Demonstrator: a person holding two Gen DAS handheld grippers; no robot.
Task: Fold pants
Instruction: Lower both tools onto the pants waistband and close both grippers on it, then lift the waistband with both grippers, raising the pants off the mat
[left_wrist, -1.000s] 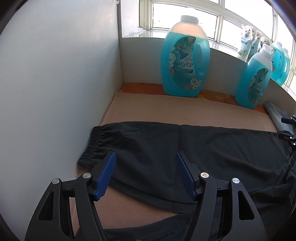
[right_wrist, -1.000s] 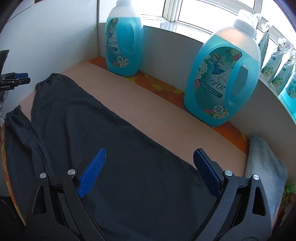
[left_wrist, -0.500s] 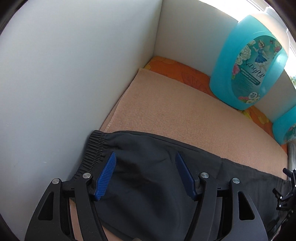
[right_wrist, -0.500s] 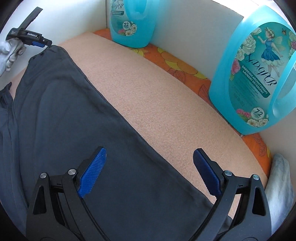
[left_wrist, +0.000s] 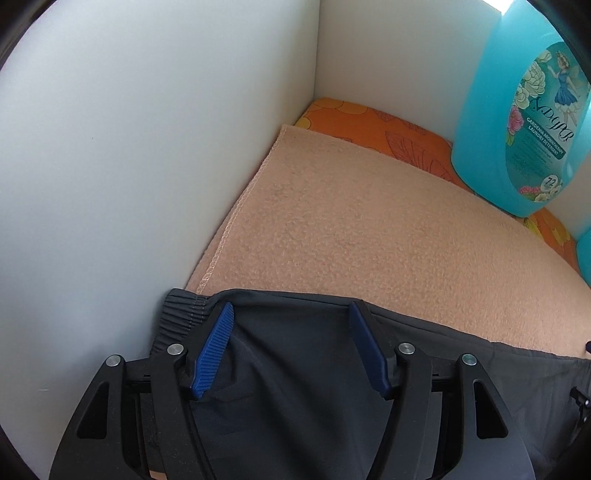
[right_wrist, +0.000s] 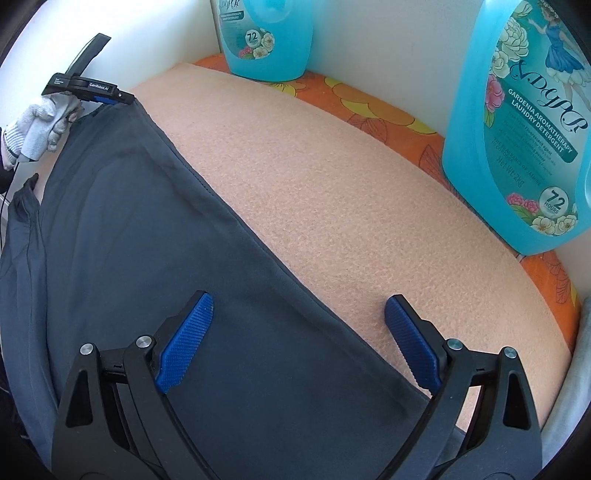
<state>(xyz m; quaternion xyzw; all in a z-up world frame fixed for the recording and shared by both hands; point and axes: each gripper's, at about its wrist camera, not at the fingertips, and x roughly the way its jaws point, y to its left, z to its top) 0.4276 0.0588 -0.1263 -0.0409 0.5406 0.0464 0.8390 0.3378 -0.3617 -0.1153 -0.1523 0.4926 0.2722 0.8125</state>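
The dark pants (right_wrist: 140, 236) are lying flat on the peach blanket (left_wrist: 369, 229). The left gripper (left_wrist: 290, 314) is closing around the waistband corner, not yet clamping. The right gripper (right_wrist: 298, 304), released, is closing astride the pants' far edge beside 2 detergent bottles (right_wrist: 517, 122).

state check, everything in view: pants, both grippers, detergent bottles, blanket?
pants: spread flat on the blanket, unfolded
left gripper: jaws closing, waistband edge between them, no grip yet
right gripper: jaws closing, straddling the pants' far edge
detergent bottles: upright by the wall
blanket: laid flat
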